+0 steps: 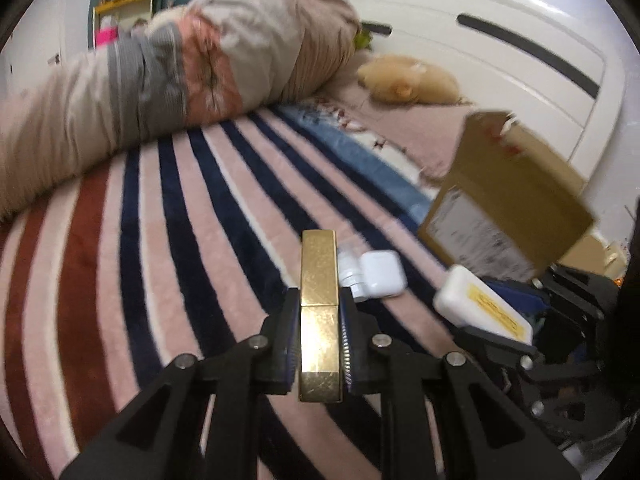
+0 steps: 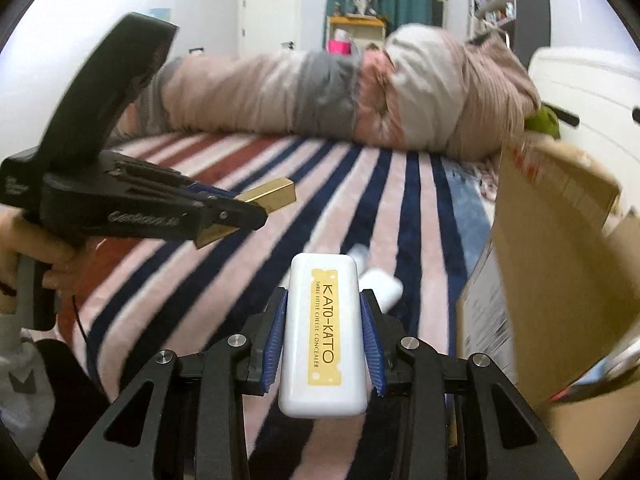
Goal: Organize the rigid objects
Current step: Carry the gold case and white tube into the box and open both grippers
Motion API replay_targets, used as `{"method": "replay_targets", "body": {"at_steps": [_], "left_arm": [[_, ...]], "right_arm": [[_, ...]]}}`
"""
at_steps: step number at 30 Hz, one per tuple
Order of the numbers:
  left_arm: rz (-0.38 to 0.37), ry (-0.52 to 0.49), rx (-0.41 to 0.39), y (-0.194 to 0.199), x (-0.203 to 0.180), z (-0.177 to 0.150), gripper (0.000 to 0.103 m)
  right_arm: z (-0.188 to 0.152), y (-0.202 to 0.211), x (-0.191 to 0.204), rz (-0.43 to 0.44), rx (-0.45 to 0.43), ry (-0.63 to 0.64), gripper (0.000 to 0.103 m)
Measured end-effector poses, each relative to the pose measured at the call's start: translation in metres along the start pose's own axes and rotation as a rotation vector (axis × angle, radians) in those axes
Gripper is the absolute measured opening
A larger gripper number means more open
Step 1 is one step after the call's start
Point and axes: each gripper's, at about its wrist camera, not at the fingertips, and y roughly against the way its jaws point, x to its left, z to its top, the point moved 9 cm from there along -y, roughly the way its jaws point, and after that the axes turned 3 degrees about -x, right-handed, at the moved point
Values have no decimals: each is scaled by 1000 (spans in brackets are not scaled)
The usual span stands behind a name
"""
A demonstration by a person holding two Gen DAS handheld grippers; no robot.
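My left gripper [image 1: 319, 312] is shut on a long gold bar-shaped case [image 1: 319, 280], held above the striped bedspread; it also shows in the right wrist view [image 2: 224, 216] with the gold case [image 2: 276, 194] sticking out. My right gripper [image 2: 323, 320] is shut on a white KATO-KATO concealer case [image 2: 323, 336] with a yellow label; that case shows in the left wrist view [image 1: 482, 306] at the right. A white earbuds case [image 1: 382, 274] and a small white bottle [image 1: 350, 276] lie on the bed ahead; both are partly hidden in the right wrist view.
An open cardboard box [image 1: 508, 192] stands at the right on the bed, also in the right wrist view [image 2: 560, 260]. A rolled duvet [image 1: 180, 68] lies across the far side. A plush toy [image 1: 408, 78] rests by the white headboard [image 1: 500, 52].
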Motion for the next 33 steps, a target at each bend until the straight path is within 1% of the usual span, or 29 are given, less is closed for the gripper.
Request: {"method": "replay_targets", "body": {"at_steps": [2, 5, 6, 8, 11, 13, 16, 20, 24, 26, 28, 33], "left_arm": [[6, -10, -32, 21, -11, 8, 15], [17, -36, -78, 48, -32, 25, 15], [18, -44, -91, 56, -42, 31, 15], [8, -64, -109, 65, -60, 45, 15], [-11, -108, -124, 68, -95, 66, 15], [-36, -136, -118, 61, -120, 81, 15], [-75, -168, -95, 43, -156, 93, 15], [-112, -184, -52, 11, -189, 105, 15], [-120, -201, 1, -21, -209, 112, 15], [-108, -207, 29, -38, -212, 114, 15], [-97, -210, 63, -54, -211, 115, 15], [-66, -220, 111, -77, -208, 110, 15]], "right_arm": [[13, 16, -2, 7, -40, 26, 31], [36, 43, -8, 50, -98, 32, 31], [42, 49, -12, 53, -113, 33, 31], [54, 65, -26, 39, -150, 41, 31], [62, 83, -51, 19, -173, 38, 31], [65, 92, -74, 15, -167, 21, 31], [63, 94, -114, -11, -122, -5, 31], [44, 87, -173, -66, -19, -31, 31], [25, 73, -214, -51, 61, -67, 31], [21, 66, -222, -58, 81, -59, 31], [20, 63, -229, -70, 77, -46, 31], [13, 57, -232, -25, 68, -58, 31]]}}
